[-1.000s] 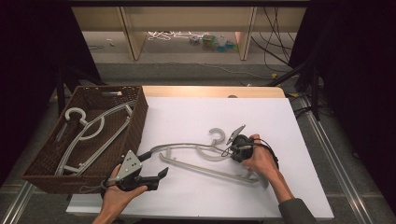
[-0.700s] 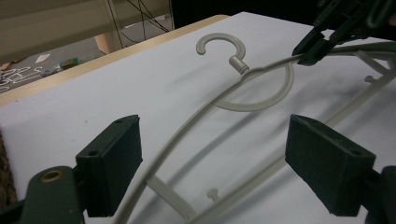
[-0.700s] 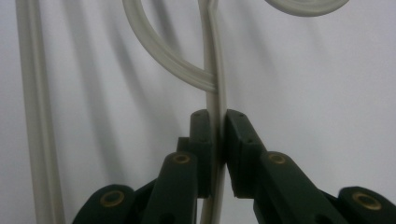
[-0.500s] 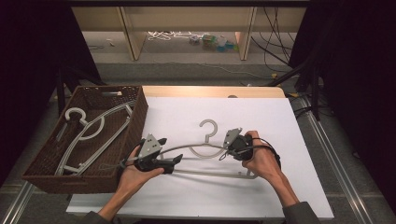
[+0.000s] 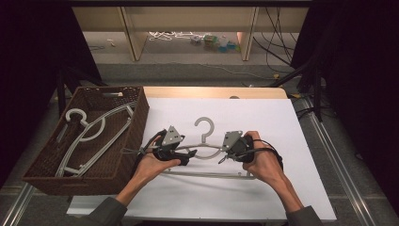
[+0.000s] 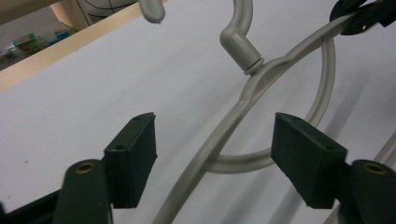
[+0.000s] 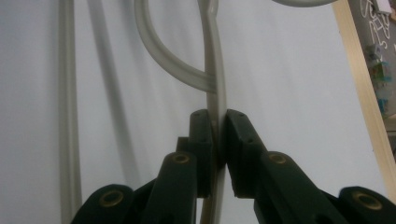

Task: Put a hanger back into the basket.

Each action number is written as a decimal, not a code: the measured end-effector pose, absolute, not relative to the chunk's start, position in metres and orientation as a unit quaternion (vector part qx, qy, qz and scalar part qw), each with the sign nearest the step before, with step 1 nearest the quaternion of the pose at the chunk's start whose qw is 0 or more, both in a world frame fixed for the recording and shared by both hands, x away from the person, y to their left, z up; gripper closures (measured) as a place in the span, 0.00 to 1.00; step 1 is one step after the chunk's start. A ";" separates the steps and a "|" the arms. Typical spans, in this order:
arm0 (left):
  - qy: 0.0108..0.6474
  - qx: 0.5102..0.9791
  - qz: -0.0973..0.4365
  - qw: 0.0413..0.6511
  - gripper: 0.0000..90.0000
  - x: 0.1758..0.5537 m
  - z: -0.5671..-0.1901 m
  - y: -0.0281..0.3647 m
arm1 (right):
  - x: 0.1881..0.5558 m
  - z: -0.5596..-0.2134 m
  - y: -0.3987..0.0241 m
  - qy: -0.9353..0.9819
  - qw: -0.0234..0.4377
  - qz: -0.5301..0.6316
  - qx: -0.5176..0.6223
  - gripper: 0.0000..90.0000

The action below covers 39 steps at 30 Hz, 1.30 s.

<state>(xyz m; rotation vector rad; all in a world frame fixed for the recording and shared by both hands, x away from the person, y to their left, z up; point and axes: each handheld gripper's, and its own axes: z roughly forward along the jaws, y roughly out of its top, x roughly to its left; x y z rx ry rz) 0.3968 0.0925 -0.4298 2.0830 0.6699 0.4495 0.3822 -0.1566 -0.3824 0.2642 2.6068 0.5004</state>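
A: The right gripper (image 7: pixel 215 140) is clamped on the right shoulder of the hanger (image 5: pixel 207 151), pads tight on the thin grey arm. Out past its tips the arm runs on to the inner loop and the neck of the hook.

B: And the left gripper (image 6: pixel 224 158)?

A: Its jaws have just been closing, but they stand apart. The hanger's left shoulder runs up between the pads (image 6: pixel 135 154) with a gap on either side, so nothing is gripped there yet. Beyond its tips the arm climbs to the collar and the hook, and farther off, top right in the left gripper view, sit the right gripper's jaws on the other shoulder.

B: So how far along would you say this is?

A: Partway, I'd judge. From the high view the hanger sits between the two hands over the white table (image 5: pixel 282 122), one side held and the other only straddled. To the left gripper's left stands the basket (image 5: pixel 136 117), touching the table edge, with two hangers (image 5: pixel 94 136) already lying in it.

B: What's left, then?

A: Closing the left jaws onto the shoulder, then carrying the hanger over into the basket with the others. That's my reading, anyway.
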 end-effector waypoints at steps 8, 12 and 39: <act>0.228 0.864 0.173 0.415 0.58 0.402 -0.429 0.082 | 0.377 -0.376 -0.155 0.948 0.237 0.192 0.088 0.91; 0.185 0.876 0.188 0.404 0.76 0.402 -0.429 0.079 | 0.376 -0.375 -0.154 0.949 0.239 0.190 0.081 0.91; 0.184 0.886 0.212 0.368 0.91 0.387 -0.404 0.106 | 0.377 -0.361 -0.174 0.859 0.281 0.352 0.242 0.37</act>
